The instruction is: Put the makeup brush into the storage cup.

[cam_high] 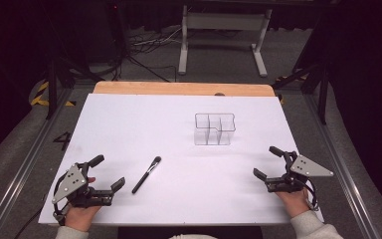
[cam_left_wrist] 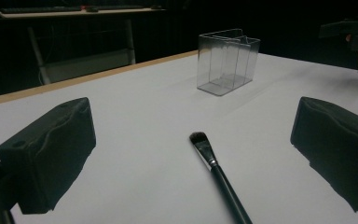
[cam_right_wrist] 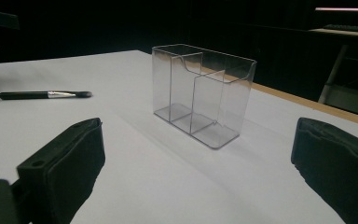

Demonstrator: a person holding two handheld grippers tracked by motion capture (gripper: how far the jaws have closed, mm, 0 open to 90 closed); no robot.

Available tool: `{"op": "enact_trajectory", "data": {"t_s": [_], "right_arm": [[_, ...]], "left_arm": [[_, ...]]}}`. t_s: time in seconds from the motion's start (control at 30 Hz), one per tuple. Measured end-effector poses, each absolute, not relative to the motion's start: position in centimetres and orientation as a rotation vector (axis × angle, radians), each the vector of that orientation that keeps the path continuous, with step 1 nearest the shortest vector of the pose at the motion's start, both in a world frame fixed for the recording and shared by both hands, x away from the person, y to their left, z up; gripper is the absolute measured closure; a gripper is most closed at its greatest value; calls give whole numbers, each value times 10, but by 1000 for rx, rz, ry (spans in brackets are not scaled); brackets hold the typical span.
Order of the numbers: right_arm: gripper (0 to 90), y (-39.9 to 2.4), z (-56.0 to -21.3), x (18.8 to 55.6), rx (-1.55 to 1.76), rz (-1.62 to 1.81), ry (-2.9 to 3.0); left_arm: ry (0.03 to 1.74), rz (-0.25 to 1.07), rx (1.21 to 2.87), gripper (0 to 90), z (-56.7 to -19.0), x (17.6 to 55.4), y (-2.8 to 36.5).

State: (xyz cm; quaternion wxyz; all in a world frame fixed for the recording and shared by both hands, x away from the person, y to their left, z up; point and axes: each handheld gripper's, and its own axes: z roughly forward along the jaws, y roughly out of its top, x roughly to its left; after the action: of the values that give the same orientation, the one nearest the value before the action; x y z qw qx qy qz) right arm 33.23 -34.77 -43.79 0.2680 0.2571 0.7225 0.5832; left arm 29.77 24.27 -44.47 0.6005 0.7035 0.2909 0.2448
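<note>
A black makeup brush [cam_high: 146, 175] with a silver ferrule lies flat on the white table [cam_high: 129, 129], bristles pointing away from the person. A clear plastic organizer [cam_high: 214, 129] with several compartments stands upright and empty right of centre. My left gripper [cam_high: 107, 173] rests at the near left corner, open, with nothing between its jaws; the brush [cam_left_wrist: 216, 170] lies just ahead of it. My right gripper [cam_high: 268, 163] sits at the near right, open and empty, facing the organizer [cam_right_wrist: 202, 92], with the brush [cam_right_wrist: 44, 94] farther off to its left.
A wooden strip [cam_high: 184, 88] runs along the table's far edge. Beyond it stands a white desk frame [cam_high: 223, 35] among floor cables. Metal rails [cam_high: 25, 169] flank both sides of the table.
</note>
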Motion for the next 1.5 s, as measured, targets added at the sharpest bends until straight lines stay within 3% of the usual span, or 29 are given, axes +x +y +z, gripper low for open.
{"op": "enact_trajectory", "data": {"t_s": [0.27, 0.97, 1.5], "right_arm": [[25, -348, -438, 332, 673, 1634, 1929], [19, -350, -435, 328, 649, 1679, 1904], [21, -350, -434, 326, 665, 1681, 1915]], "left_arm": [[609, 521, 1550, 0, -438, 299, 236], [552, 496, 1533, 9, -411, 321, 202], [606, 501, 1717, 8, -381, 335, 185]]}}
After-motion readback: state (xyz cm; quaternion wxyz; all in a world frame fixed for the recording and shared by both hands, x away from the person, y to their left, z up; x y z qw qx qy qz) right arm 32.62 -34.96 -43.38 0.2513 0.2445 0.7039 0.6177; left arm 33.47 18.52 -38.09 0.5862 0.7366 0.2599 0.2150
